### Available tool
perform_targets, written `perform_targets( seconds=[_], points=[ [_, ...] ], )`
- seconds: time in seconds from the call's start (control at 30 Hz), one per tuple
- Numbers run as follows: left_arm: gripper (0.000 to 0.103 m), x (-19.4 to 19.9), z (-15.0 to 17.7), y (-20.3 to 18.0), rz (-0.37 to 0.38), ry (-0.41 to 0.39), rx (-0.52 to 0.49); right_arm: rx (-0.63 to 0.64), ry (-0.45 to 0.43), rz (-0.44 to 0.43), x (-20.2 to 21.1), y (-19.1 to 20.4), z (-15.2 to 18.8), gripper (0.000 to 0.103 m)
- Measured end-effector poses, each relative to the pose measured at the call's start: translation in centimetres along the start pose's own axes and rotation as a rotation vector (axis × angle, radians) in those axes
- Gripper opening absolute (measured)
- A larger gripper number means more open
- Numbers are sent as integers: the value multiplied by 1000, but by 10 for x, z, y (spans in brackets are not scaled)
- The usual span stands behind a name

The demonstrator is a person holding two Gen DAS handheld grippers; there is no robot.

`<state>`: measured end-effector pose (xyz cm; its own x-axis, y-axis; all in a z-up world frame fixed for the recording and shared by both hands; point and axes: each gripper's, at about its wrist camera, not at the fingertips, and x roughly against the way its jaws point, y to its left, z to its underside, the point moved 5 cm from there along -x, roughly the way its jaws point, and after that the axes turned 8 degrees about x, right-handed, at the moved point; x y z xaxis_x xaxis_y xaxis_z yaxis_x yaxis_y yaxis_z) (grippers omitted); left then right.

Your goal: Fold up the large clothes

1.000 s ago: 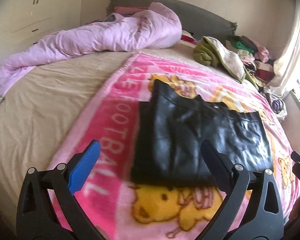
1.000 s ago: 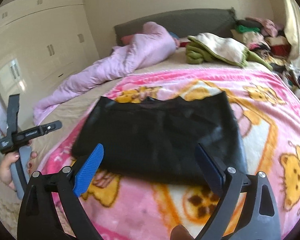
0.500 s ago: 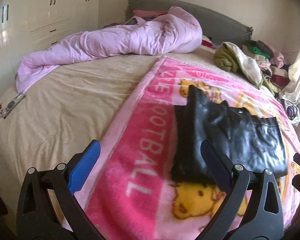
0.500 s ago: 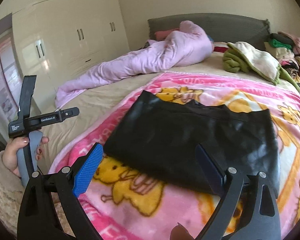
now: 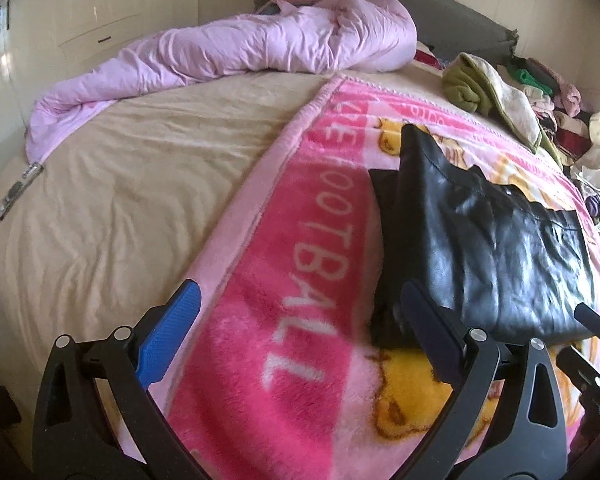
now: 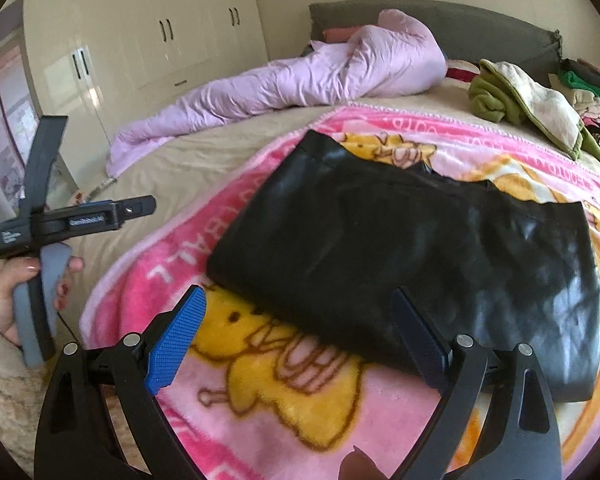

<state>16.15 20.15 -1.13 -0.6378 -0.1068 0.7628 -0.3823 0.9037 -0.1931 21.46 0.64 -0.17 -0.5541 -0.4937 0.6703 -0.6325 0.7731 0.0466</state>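
While both the left hand-held gripper and right hand-held gripper hang released, the black garment lies folded on the pink blanket (glossy, probably slick and heavy); pinch a doubled edge.

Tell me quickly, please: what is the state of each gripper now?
Left gripper: open, holding nothing, above the pink blanket.
Right gripper: open, holding nothing, near the folded black garment.
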Motion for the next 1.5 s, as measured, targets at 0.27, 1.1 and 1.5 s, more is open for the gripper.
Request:
perform_targets(
  seconds=[0.27, 1.1, 1.5],
  points=[
    [94, -39, 12, -60, 81, 83, -88, -111, 27, 107, -15, -41, 23, 25],
    [95, -102, 20, -76, 174, 230, -16, -289, 25, 127, -26, -133, 14, 12],
    [95, -108, 18, -75, 198, 227, 2, -250, 147, 196, -117, -182, -51, 12]
  ],
)
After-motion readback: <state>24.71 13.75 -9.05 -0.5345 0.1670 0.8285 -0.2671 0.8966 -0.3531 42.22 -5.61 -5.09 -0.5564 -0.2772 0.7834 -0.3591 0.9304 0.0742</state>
